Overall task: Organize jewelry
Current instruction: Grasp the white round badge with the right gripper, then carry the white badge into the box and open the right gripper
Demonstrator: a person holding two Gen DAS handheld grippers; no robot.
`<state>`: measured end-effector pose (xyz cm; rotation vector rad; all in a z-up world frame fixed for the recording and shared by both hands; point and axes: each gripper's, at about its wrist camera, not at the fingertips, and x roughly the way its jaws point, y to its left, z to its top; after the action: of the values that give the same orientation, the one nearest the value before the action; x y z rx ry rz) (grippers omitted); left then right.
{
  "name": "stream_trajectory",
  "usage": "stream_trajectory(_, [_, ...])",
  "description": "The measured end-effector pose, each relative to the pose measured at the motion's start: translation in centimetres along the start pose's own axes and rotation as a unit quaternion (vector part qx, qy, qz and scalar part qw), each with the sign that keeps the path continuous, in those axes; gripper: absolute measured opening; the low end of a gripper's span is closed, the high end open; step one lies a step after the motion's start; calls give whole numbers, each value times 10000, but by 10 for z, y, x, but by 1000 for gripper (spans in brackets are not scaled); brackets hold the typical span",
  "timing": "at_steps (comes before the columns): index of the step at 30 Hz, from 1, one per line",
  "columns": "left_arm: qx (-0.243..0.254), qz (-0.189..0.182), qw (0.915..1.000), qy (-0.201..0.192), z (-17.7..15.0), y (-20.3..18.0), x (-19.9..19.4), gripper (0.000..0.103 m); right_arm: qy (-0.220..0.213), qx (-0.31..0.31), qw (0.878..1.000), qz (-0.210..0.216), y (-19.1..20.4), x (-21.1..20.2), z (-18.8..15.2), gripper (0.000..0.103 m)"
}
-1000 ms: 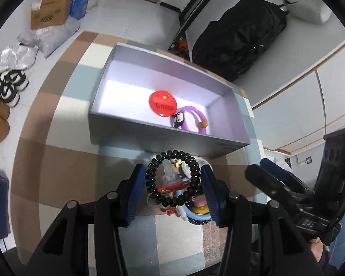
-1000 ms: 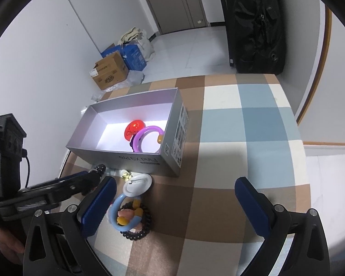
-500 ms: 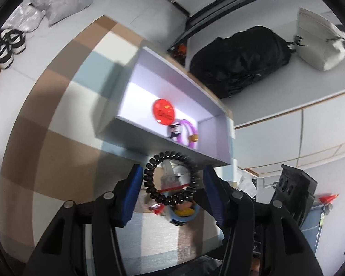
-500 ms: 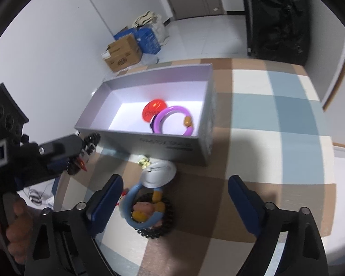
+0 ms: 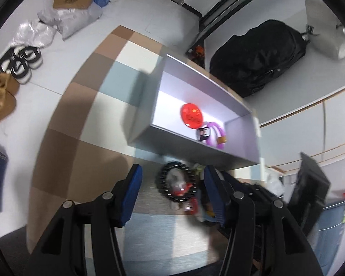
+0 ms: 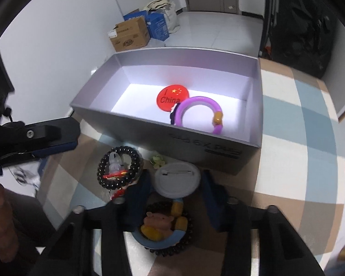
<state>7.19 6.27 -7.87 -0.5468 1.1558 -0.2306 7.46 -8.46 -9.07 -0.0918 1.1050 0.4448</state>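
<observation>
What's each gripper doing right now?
Left gripper: open, holding nothing, black bead bracelet on the table between its fingers.
Right gripper: open around the white badge, not clamped.

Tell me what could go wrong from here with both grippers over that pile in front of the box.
The right gripper straddles the white badge, which lies flat, so the fingers may slide off. Closing could also catch the blue bracelet just below it. The left gripper hangs open near the black bead bracelet with charms inside; lifting it could drag those along. Both grippers crowd one pile and might collide.
</observation>
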Motion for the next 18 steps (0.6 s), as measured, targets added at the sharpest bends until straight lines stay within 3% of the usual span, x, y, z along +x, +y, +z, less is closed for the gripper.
stream_trajectory(7, [391, 121, 9990, 158, -10, -9, -1, 50, -147, 233, 9994, 188, -15, -13, -2, 41])
stream_trajectory(18, [525, 298, 9962, 624, -35, -11, 19, 50, -556, 701, 9953, 383, -38, -52, -10, 41])
